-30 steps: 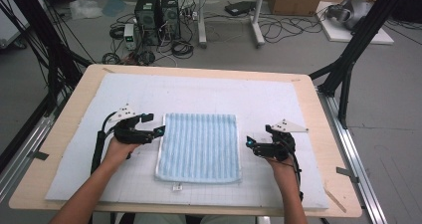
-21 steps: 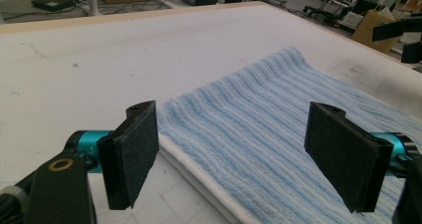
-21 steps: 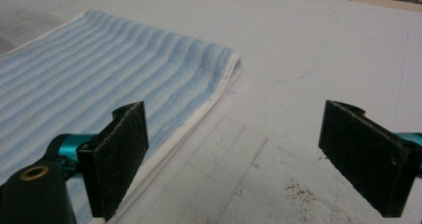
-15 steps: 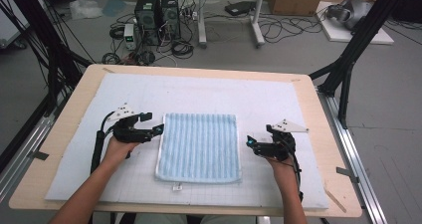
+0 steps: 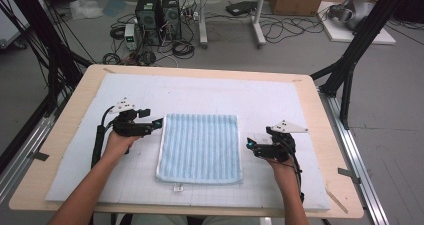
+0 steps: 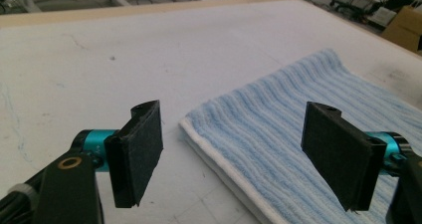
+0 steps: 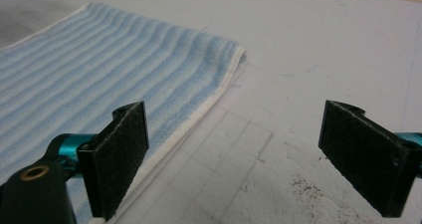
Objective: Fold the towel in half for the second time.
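A folded light-blue striped towel lies flat in the middle of the white mat. My left gripper rests just off the towel's left edge, pointing at it, jaws open and empty. In the left gripper view the towel and its white folded edge run between the two black pads. My right gripper sits just off the towel's right edge, open and empty. In the right gripper view the towel lies to the left, its edge passing by the left pad.
The white mat covers most of a wooden table. A small white tag lies just below the towel's near edge. Black frame posts stand at both table sides. Computers and cables sit on the floor beyond.
Both grippers have crept slightly inward toward the towel's edges; the towel has not moved.
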Demonstrator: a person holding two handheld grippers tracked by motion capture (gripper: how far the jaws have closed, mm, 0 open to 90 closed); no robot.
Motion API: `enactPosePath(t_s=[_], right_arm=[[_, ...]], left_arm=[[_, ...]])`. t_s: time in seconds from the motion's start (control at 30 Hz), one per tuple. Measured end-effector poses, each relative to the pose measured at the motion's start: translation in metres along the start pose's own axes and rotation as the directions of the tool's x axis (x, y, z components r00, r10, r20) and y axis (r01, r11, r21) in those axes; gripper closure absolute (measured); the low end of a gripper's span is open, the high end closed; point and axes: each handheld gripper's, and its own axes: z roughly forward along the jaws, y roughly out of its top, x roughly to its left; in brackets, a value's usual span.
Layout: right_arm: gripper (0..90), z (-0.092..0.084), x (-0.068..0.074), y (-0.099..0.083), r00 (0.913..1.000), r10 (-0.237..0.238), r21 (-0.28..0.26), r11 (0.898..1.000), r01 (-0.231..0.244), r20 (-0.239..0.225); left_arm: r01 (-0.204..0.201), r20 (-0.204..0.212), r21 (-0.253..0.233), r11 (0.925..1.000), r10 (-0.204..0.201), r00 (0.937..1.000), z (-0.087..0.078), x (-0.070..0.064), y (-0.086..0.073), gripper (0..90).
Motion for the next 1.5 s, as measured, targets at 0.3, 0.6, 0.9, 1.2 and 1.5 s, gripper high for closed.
enactPosePath(t_s=[0.3, 0.6, 0.9, 1.2, 1.5], right_arm=[[11.6, 0.001, -0.001, -0.001, 1.0000, 0.003, 0.010, 1.000, -0.003, 0.002], [11.6, 0.004, 0.000, -0.002, 1.0000, -0.002, 0.038, 0.999, 0.002, -0.002], [11.8, 0.007, 0.001, -0.003, 1.0000, -0.004, 0.047, 0.999, 0.004, 0.004], [12.8, 0.017, 0.004, 0.002, 0.9999, 0.013, 0.050, 0.999, -0.013, -0.004], [12.3, 0.045, 0.005, 0.016, 0.9997, 0.021, 0.087, 0.996, -0.020, -0.015]], left_arm=[[-0.005, -0.034, 0.099, 0.9951, 0.008, 0.9994, 0.032, 0.003, -0.003, 24.6], [-0.058, -0.056, 0.177, 0.9826, 0.069, 0.9961, 0.048, 0.002, 0.000, 41.6], [-0.114, -0.038, 0.240, 0.9641, 0.127, 0.9912, 0.053, -0.003, -0.005, 61.7], [-0.088, -0.005, 0.231, 0.9691, 0.091, 0.9958, 0.053, -0.003, -0.005, 82.3], [-0.062, -0.002, 0.222, 0.9732, 0.064, 0.9980, 0.051, 0.000, -0.005, 83.5]])
